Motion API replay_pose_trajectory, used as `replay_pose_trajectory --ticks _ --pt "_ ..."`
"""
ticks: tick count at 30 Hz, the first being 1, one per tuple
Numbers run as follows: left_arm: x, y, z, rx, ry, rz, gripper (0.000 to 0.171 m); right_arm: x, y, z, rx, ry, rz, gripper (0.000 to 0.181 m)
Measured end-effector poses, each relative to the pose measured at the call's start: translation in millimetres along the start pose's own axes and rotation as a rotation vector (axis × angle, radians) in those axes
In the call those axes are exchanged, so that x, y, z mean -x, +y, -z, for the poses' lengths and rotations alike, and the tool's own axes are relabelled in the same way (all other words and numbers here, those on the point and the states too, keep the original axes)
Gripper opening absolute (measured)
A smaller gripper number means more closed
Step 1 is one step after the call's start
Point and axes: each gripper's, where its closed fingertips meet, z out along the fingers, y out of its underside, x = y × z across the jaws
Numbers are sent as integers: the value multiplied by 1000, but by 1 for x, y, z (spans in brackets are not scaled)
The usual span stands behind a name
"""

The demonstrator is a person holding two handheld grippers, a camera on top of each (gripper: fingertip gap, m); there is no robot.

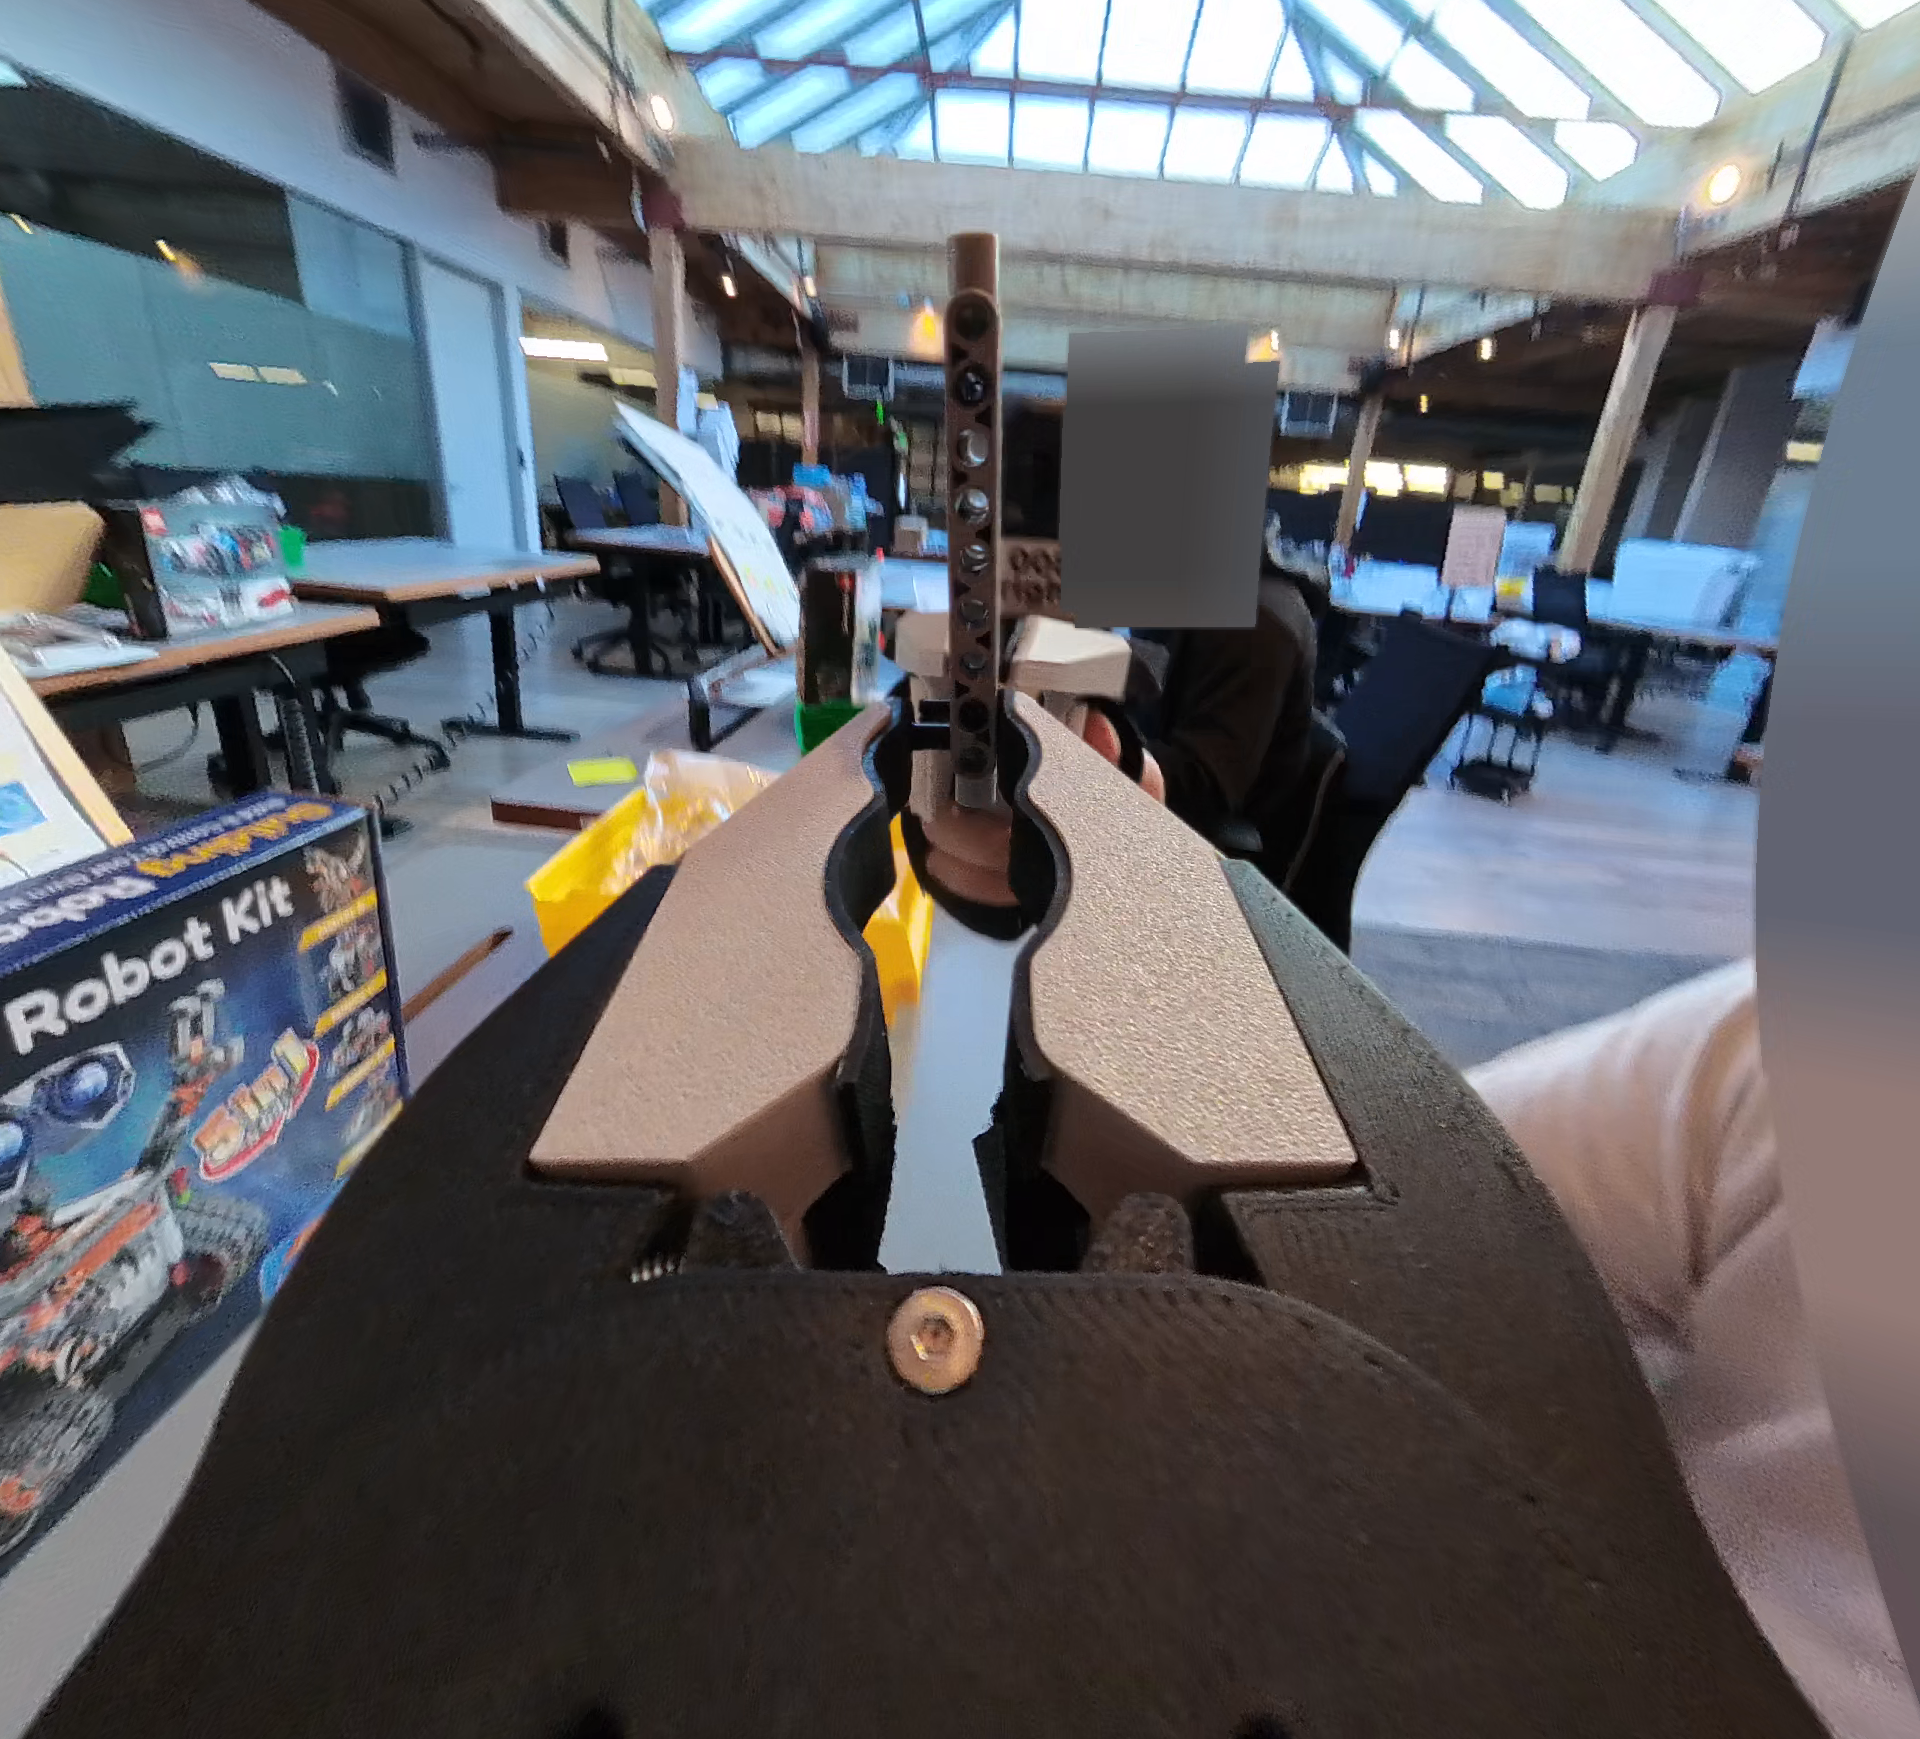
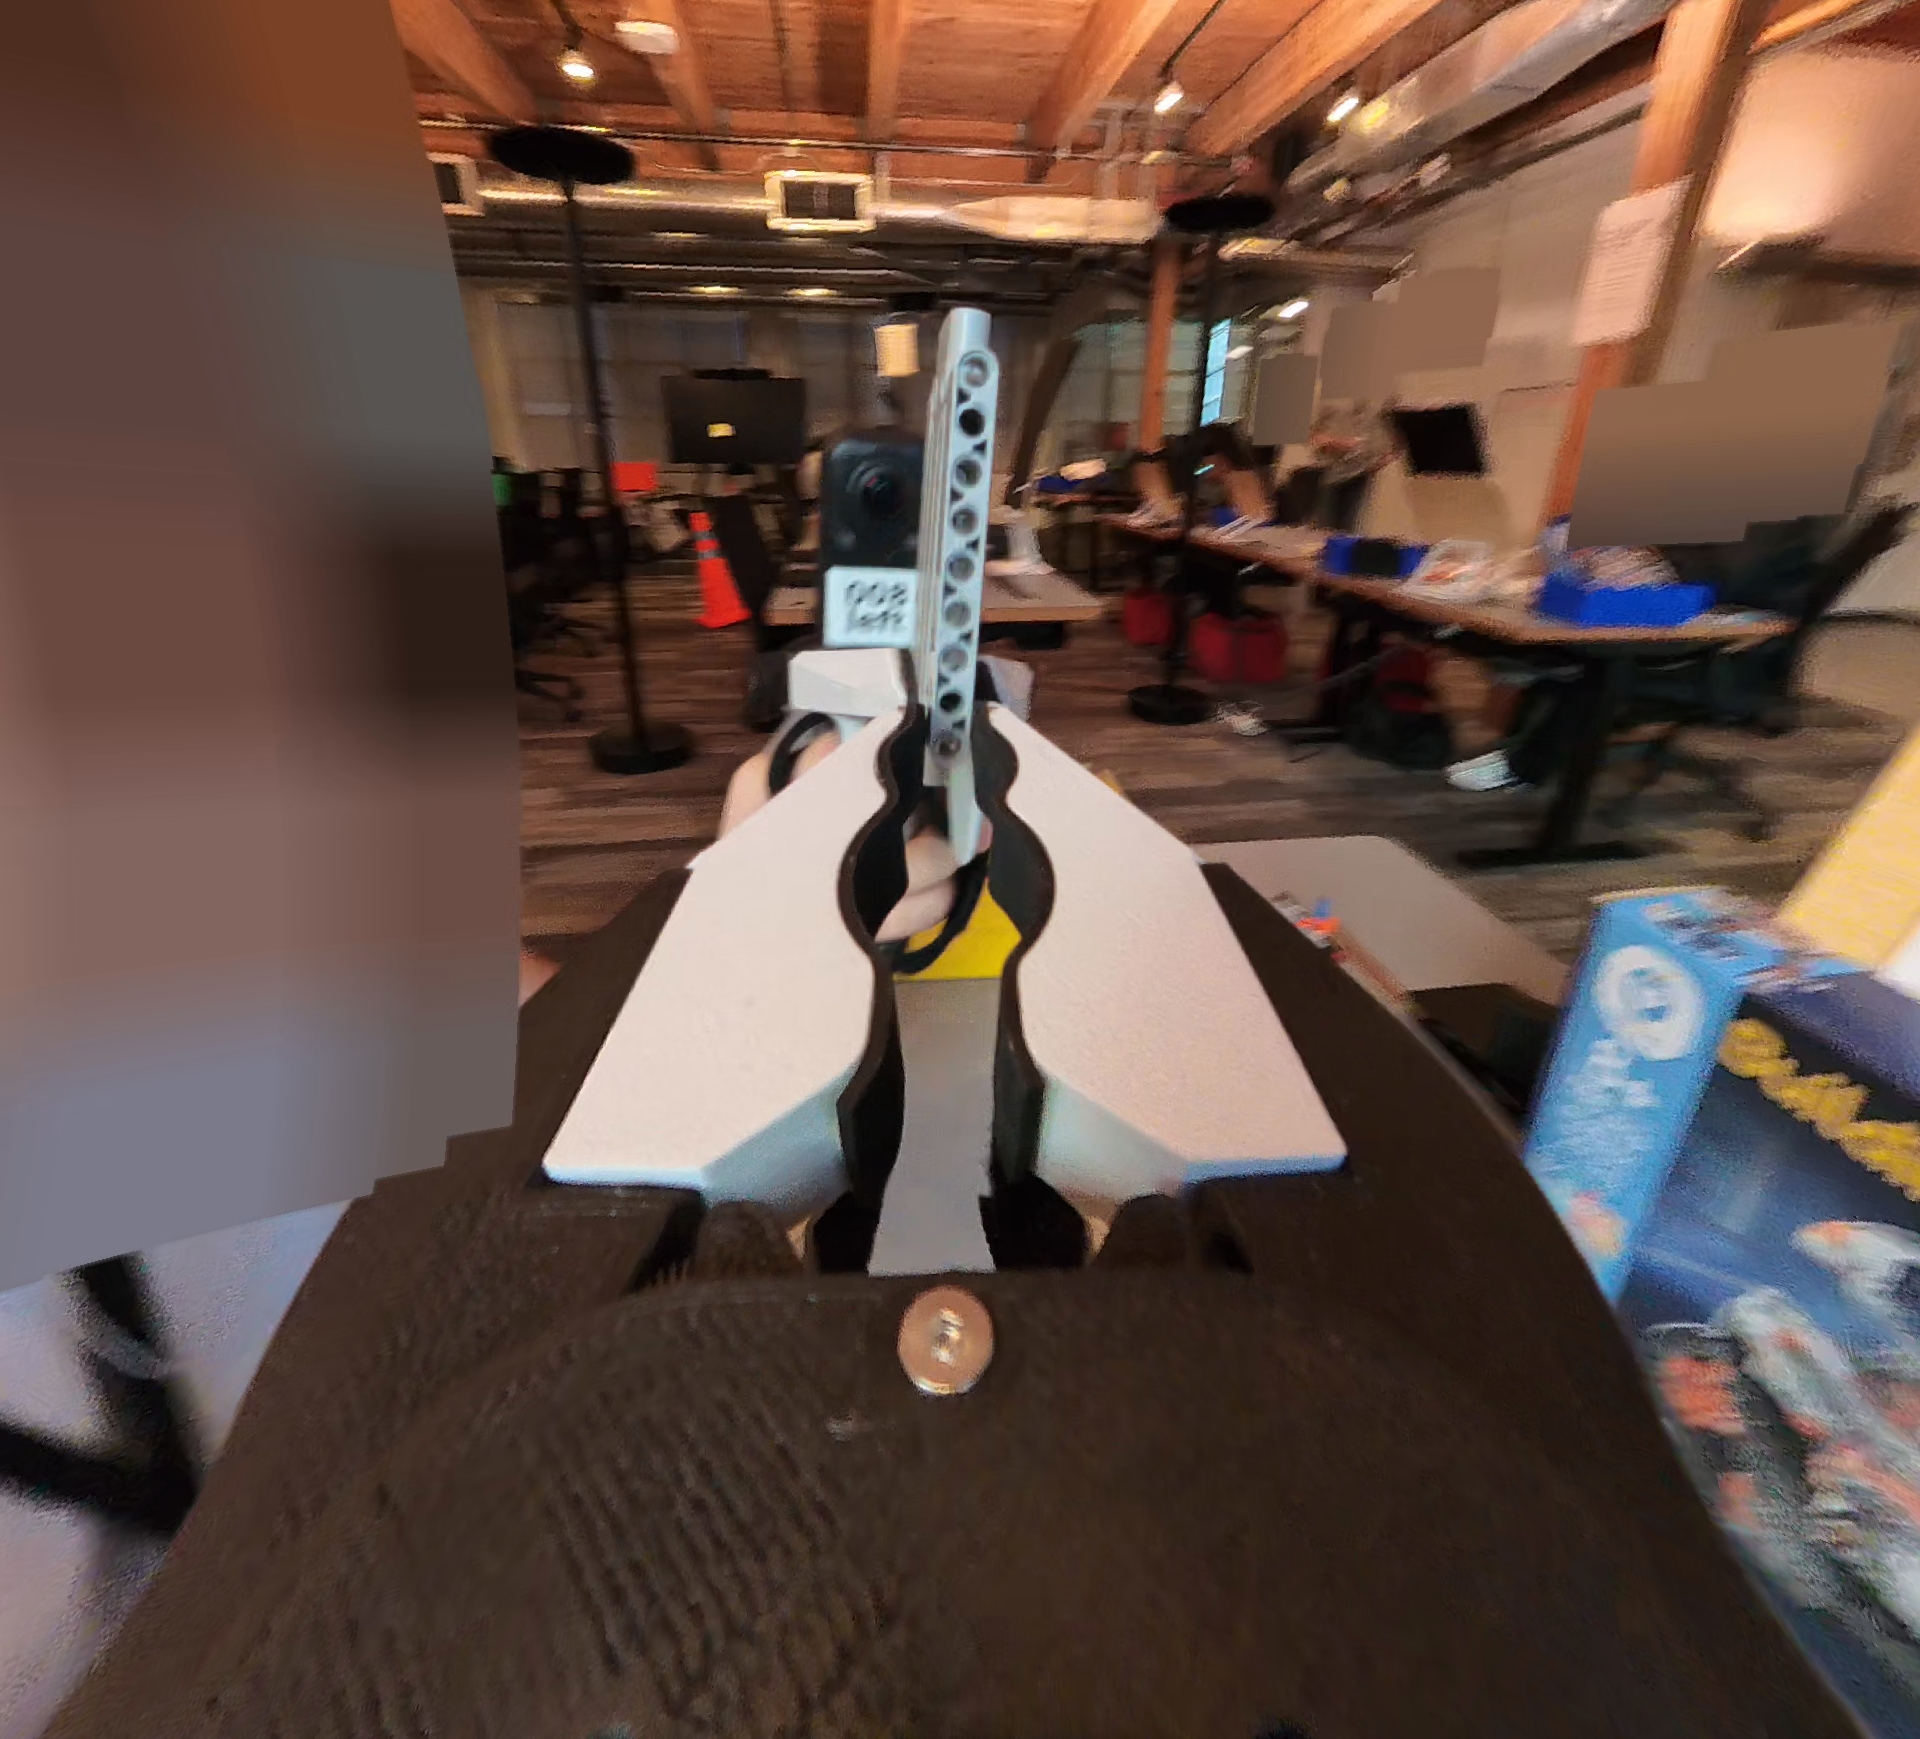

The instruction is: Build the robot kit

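My left gripper (image 1: pixel 961 739) is shut on the lower end of a grey beam with a row of holes (image 1: pixel 972 536), which stands upright in the air. A second, slightly taller grey strip lies flat against it. My right gripper's white fingers (image 1: pixel 1070 661) face me just behind the beam, with a hand on them. In the right wrist view, my right gripper (image 2: pixel 951 749) is shut on the lower end of the grey holed beam (image 2: pixel 961 536). The left gripper's black camera (image 2: pixel 873 500) and white fingers (image 2: pixel 831 681) sit right behind it.
A blue robot kit box (image 1: pixel 187 1097) stands at the left, also at the right in the right wrist view (image 2: pixel 1787 1201). A yellow bin (image 1: pixel 613 858) with bagged parts sits below the grippers on a white table (image 1: pixel 940 1097). A pale sleeve (image 1: pixel 1662 1274) is at right. Desks and chairs fill the room behind. Less than 4 cm separates the two grippers' tips.
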Motion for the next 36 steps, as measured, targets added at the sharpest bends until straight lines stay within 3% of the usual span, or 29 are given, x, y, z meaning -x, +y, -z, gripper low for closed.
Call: replay_pose_trajectory --ticks 1,2,3,7,9,12,15,20,24,29,32,34,36 --pt "4 -6 0 -66 -6 13 14 -5 -4 -2 -25 61 60 20" --pt "8 -11 1 -143 -16 41 14 -11 -11 -2 -63 134 124 49" --pt "14 -16 4 -207 -29 69 14 -12 -16 -2 -83 196 213 61" --pt "14 -19 6 -284 13 147 14 -13 -10 -7 64 437 675 60" --pt "12 -20 6 -295 28 166 13 -11 -7 -10 103 468 748 57" --pt "12 -22 6 -321 34 231 14 5 -19 -11 8 502 922 57" --pt "12 -23 7 -365 32 294 14 4 -13 -15 80 586 1119 62" --pt "5 -22 2 -390 64 352 14 -7 -11 -21 63 664 1128 59" --pt "3 -20 -1 -398 70 365 14 -4 -14 -22 33 701 1169 43" --pt "2 -19 -3 -421 94 410 14 -5 -14 -20 32 726 1182 42" --pt "0 -18 -5 -395 111 407 13 -4 -14 -17 45 699 1164 42" --pt "1 -21 -3 -390 123 409 24 -2 -17 -13 31 665 1116 42" --pt "5 -28 5 -404 134 424 32 4 -11 -16 48 540 1044 41"
